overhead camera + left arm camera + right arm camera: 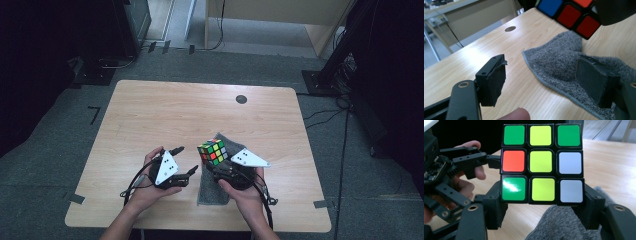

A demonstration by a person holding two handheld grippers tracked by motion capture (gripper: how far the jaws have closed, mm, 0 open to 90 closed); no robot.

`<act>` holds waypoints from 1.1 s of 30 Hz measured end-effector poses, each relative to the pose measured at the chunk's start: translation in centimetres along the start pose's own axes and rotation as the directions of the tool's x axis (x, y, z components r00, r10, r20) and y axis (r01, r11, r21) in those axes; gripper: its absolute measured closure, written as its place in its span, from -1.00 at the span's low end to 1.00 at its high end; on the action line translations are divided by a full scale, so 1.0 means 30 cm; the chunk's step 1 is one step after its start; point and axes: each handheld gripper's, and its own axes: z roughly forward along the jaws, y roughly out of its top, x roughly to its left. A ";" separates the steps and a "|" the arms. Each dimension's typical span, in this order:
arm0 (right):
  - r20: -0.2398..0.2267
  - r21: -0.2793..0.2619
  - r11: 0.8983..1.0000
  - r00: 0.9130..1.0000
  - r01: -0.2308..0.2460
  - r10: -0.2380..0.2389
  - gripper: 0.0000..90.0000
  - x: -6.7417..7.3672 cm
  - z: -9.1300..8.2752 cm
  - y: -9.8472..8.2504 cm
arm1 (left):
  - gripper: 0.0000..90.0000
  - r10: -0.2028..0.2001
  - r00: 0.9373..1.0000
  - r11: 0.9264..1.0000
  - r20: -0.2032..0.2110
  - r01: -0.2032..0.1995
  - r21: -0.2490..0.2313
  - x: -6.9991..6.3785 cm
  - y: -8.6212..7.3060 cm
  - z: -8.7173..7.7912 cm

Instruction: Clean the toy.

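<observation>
Right gripper [220,167] pinches the cube [212,151] by its bottom layer, jaws pressed on opposite sides, lifted clear of the towel [212,192] near the desk's [150,110] near edge, probably so the upper layers stay free to turn. Left gripper [186,161] sits just beside the cube, jaws spread, nothing between them, likely lining up for a twist. Cube: glossy plastic, black-edged stickers. Towel: grey, nubby terry, rumpled. Desk: pale wood grain, rounded corners.
</observation>
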 end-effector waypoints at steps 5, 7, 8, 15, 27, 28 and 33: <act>-0.042 0.036 0.999 0.999 -0.031 0.033 -0.23 0.018 0.013 -0.005 | -0.46 0.078 0.997 0.997 0.000 -0.078 -0.012 -0.027 -0.003 0.008; -0.052 0.045 0.999 0.998 -0.029 0.031 -0.23 0.026 0.018 -0.006 | -0.47 0.100 0.995 0.995 0.004 -0.100 -0.025 -0.036 -0.004 0.009; -0.059 0.053 0.998 0.998 -0.031 0.034 -0.23 0.029 0.021 -0.007 | -0.49 0.106 0.994 0.994 0.006 -0.106 -0.029 -0.038 -0.005 0.010; -0.076 0.109 0.993 0.996 -0.048 0.056 -0.23 0.035 0.042 -0.022 | -0.51 0.150 0.988 0.987 0.024 -0.148 -0.056 -0.050 -0.009 0.008; -0.130 0.162 0.985 0.988 -0.057 0.078 -0.23 0.041 0.059 -0.029 | -0.41 0.195 0.981 0.979 0.021 -0.193 -0.067 -0.071 -0.014 0.012; -0.138 0.169 0.984 0.987 -0.055 0.079 -0.23 0.041 0.060 -0.029 | -0.42 0.197 0.980 0.979 0.020 -0.195 -0.066 -0.072 -0.014 0.013; -0.142 0.173 0.983 0.986 -0.060 0.085 -0.23 0.039 0.060 -0.028 | -0.47 0.181 0.983 0.981 0.015 -0.179 -0.072 -0.065 -0.014 0.010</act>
